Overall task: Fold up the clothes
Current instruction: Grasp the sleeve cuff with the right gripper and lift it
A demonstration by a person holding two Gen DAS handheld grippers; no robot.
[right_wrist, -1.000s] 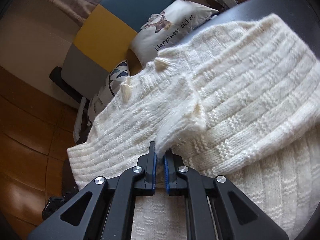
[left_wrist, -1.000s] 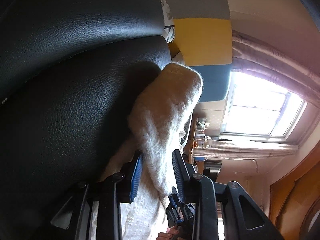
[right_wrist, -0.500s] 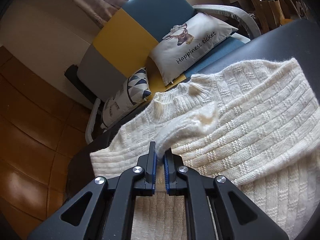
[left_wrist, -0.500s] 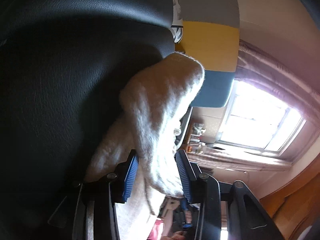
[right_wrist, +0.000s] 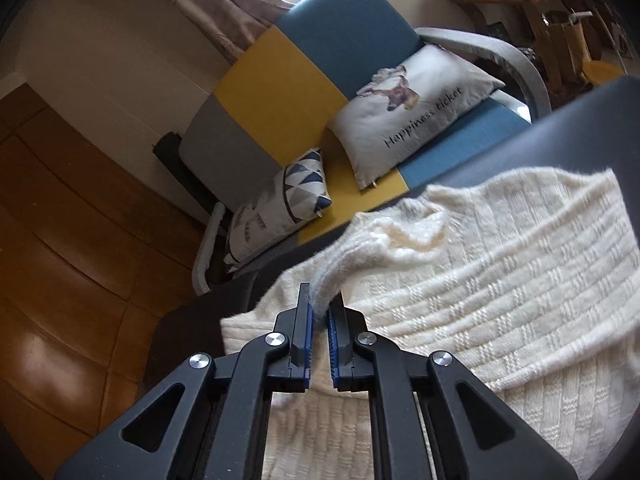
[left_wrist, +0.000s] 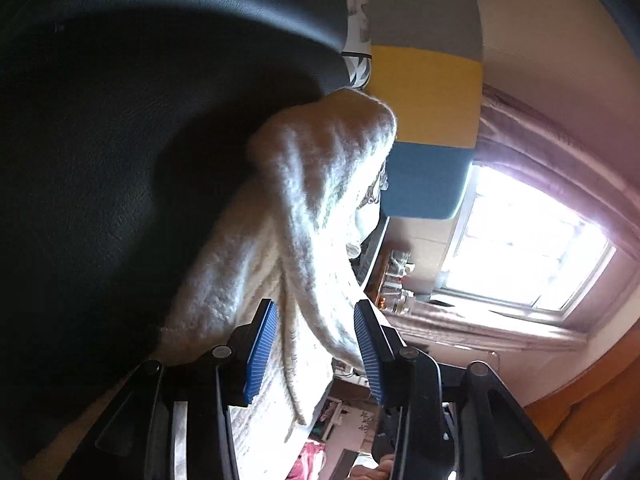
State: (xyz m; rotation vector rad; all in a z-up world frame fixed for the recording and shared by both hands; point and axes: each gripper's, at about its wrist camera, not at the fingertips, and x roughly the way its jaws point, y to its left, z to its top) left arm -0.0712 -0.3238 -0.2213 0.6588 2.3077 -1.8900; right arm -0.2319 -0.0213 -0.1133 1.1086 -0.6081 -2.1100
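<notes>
A cream knitted sweater [right_wrist: 500, 280] lies spread on a dark leather surface [right_wrist: 580, 120]. My right gripper [right_wrist: 322, 300] is shut on a lifted piece of the knit, which rises off the sweater's left part to the blue pads. In the left wrist view a thick fold of the same sweater [left_wrist: 320, 184] hangs between the blue pads of my left gripper [left_wrist: 314, 308]. Its jaws are opening, and the fabric sits loosely in the gap against the right pad. The dark leather [left_wrist: 120, 160] fills the left of that view.
Beyond the leather surface stands a blue, yellow and grey armchair [right_wrist: 312, 52] with a printed white cushion [right_wrist: 416, 108] and a triangle-patterned cushion [right_wrist: 280, 208]. Wooden floor [right_wrist: 60, 280] lies left. A bright window [left_wrist: 520, 248] and a shelf with jars [left_wrist: 396, 276] are farther off.
My right gripper has risen with the knit pinched in it, so the sweater lies farther below. The left jaws have widened around the fold and that view has rolled.
</notes>
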